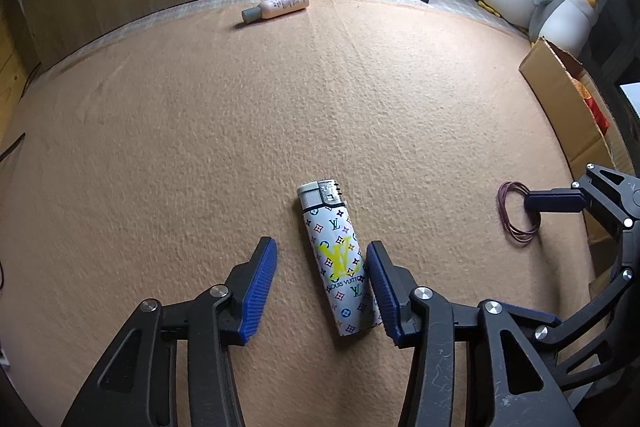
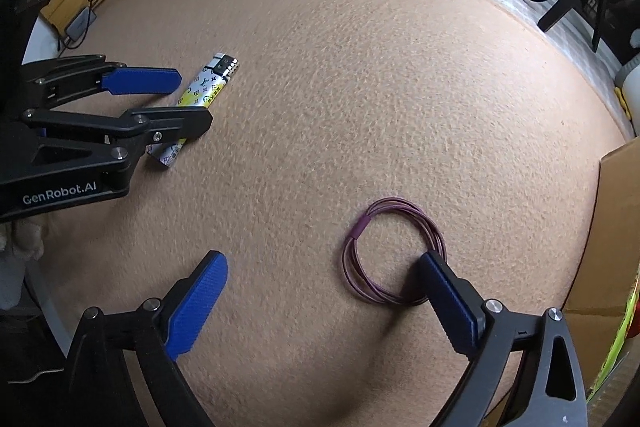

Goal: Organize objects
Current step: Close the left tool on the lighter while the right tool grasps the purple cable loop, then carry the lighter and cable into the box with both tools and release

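The left gripper (image 1: pixel 322 281) stands with its jaws part open astride the patterned lighter (image 1: pixel 338 259), which lies flat on the tan felt mat (image 1: pixel 200 147). The right-hand blue pad (image 1: pixel 380 287) is touching or just beside the lighter's side, while the left-hand pad (image 1: pixel 258 291) stands clear with bare mat between, so nothing is clamped yet. The lighter's long axis runs nearly along the fingers, its metal head pointing away from the camera, so a closing pinch would meet its two long flanks; judged from this, the gripper sits off-centre and the lighter may slide leftward as the pads close.

The right gripper (image 2: pixel 320 291) is spread wide and holds nothing. One of its fingers (image 2: pixel 448 299) comes down inside or upon the purple band loop (image 2: pixel 394 251); which of the two cannot be told. The other finger is well to the left of the loop.

A pink bottle (image 1: pixel 276 7) lies on its side at the mat's far edge, well apart from both grippers. A cardboard box (image 1: pixel 568 95) at the right is cut off by the frame and its contents are unclear. The lighter's rear end is partly hidden behind the left gripper in the right wrist view.
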The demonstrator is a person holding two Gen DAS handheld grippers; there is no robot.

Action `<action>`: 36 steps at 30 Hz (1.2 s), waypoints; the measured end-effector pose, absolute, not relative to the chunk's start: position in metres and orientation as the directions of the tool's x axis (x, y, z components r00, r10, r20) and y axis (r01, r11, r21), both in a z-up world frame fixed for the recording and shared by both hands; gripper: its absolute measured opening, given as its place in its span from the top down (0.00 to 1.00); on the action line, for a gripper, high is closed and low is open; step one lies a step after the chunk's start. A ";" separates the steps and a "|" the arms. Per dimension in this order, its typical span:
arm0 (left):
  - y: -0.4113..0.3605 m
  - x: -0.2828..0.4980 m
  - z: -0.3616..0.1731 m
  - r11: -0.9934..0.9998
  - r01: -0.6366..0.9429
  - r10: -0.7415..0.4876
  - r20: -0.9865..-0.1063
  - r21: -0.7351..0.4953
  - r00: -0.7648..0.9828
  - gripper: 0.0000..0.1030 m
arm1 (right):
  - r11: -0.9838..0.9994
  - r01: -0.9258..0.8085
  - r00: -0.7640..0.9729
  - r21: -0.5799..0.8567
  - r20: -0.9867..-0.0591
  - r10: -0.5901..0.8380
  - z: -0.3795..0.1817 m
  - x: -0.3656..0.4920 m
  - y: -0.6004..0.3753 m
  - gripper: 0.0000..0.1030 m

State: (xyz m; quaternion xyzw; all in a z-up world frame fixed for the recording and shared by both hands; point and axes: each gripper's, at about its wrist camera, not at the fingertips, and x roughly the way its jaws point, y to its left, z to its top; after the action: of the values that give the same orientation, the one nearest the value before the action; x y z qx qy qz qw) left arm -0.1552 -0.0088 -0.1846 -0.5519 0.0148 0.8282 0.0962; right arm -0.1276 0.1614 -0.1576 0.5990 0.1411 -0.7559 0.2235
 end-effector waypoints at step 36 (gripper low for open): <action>-0.015 -0.122 -0.153 -0.966 -0.144 0.258 -0.876 -0.217 -0.408 0.76 | -0.931 0.244 -0.365 0.271 -0.864 -0.347 -0.103 -0.135 0.241 0.97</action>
State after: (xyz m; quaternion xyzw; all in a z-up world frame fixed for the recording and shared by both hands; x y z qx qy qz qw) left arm -0.1221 -0.0151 -0.1529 -0.5305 -0.0533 0.8374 0.1200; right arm -0.1349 0.2414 -0.1027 0.5341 -0.0484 -0.8248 0.1791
